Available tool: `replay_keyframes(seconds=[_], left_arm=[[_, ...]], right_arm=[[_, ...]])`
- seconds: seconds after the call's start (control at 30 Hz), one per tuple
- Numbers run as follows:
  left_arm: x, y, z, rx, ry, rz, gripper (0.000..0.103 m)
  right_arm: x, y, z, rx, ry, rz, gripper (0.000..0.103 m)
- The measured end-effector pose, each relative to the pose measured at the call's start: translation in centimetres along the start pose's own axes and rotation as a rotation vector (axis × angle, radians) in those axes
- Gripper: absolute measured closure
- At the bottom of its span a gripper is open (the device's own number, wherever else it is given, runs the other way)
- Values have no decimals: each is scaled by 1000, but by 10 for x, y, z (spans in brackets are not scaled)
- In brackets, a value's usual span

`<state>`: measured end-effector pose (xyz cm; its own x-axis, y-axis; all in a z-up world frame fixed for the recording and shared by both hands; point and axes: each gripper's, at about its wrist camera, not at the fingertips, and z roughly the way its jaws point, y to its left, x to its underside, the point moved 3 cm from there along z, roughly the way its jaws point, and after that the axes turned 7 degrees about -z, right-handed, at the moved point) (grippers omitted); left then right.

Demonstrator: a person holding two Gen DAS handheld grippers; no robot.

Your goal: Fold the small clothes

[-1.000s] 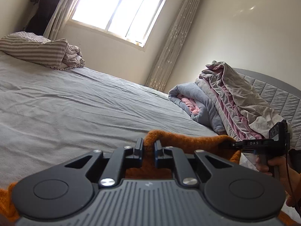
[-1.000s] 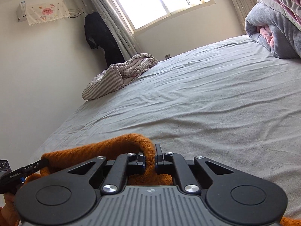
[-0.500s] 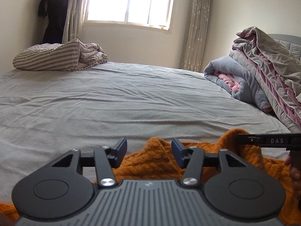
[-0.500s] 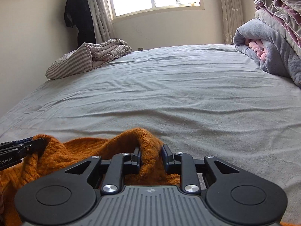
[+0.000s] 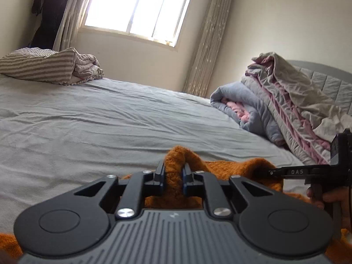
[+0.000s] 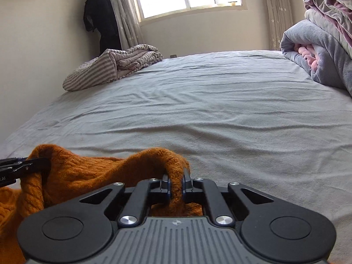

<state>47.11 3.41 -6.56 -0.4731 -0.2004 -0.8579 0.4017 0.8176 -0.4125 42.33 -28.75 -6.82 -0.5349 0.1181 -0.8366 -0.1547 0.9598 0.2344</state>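
Both grippers have hold of the same orange knit garment (image 6: 83, 176), a thick, fuzzy, cable-textured piece bunched at the near edge of the bed (image 6: 220, 114). The left gripper (image 5: 173, 171) has its jaws closing, with a raised ridge of the knit squeezed between the dark pads so that the wool humps up in a soft rounded peak above them. The right gripper (image 6: 176, 183) is clamped tight on another fold, the fabric draping over its left finger in a loop and hanging down through the narrow gap. Between the two grips the knit sags in a loose, ribbed swag, and more of it lies heaped towards the near left corner of the bed.

The bed is covered in a smooth grey sheet creased with long shallow wrinkles. At its far left corner sits a crumpled striped quilt (image 6: 110, 68) in brown and cream. Along the right edge a plush grey blanket (image 5: 248, 110) is rolled around something pink, with a rumpled grey-and-mauve duvet (image 5: 292, 101) piled over it against a padded headboard (image 5: 330, 83).

In the left wrist view, a hand (image 5: 325, 197) grips the right gripper's black handle.
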Motion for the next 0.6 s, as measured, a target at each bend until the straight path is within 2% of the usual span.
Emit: replay_keyframes(seconds=[0.03, 0.1, 0.2, 0.27, 0.37, 0.4, 0.47, 0.6], left_arm=[[-1, 8, -9, 19, -30, -53, 91], [-1, 23, -11, 9, -40, -135, 91], [5, 28, 4, -21, -34, -148, 91], [9, 19, 3, -9, -56, -99, 91], [13, -1, -6, -10, -87, 47, 91], [15, -8, -11, -11, -101, 92, 91], [17, -15, -16, -13, -125, 140, 91], [19, -22, -27, -4, -168, 199, 91]], right_arm=[[-1, -6, -8, -25, -14, 45, 95], [-4, -20, -20, -94, -32, 139, 95], [-8, -23, -8, -111, 24, 170, 95], [-7, -14, 7, -38, 72, 82, 92], [-7, 2, 10, -20, 83, -50, 71], [-7, 11, 4, -23, 53, -140, 58], [-10, 29, -6, -40, 10, -315, 47], [-23, 75, -14, -112, 42, -707, 34]])
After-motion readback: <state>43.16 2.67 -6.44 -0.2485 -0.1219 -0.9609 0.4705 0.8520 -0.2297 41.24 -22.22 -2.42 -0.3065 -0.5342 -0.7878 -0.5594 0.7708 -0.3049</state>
